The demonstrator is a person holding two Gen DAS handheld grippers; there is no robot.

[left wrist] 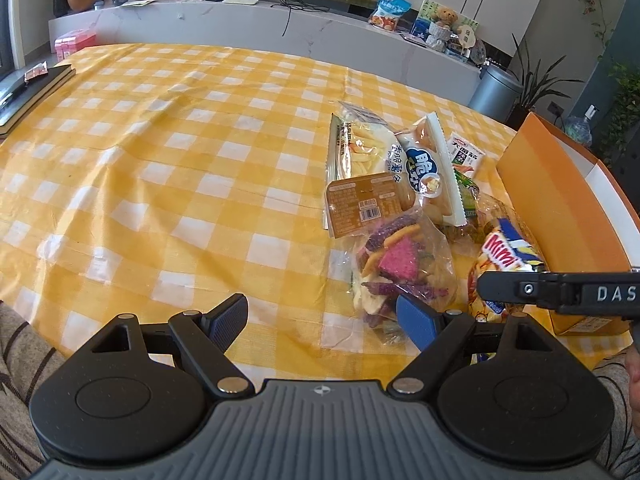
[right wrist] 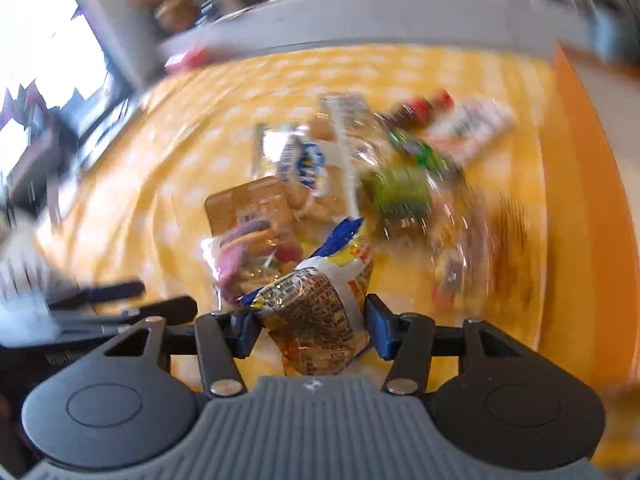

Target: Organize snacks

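A pile of snack bags lies on the yellow checked tablecloth point(left wrist: 160, 168): a clear bag of mixed vegetable chips point(left wrist: 400, 272), a brown packet point(left wrist: 364, 204), a blue-and-white biscuit bag point(left wrist: 428, 168) and a fries bag point(left wrist: 360, 144). My left gripper point(left wrist: 324, 320) is open and empty just left of the chips bag. My right gripper point(right wrist: 310, 326) is shut on the Mimi snack bag point(right wrist: 320, 312); it also shows in the left wrist view point(left wrist: 504, 260), beside the orange box point(left wrist: 560, 200). The right wrist view is blurred.
The open orange box point(right wrist: 584, 184) stands at the table's right edge. A black book point(left wrist: 36, 88) lies at the far left. A grey counter point(left wrist: 280, 24) with a router, vases and more snack bags runs behind the table.
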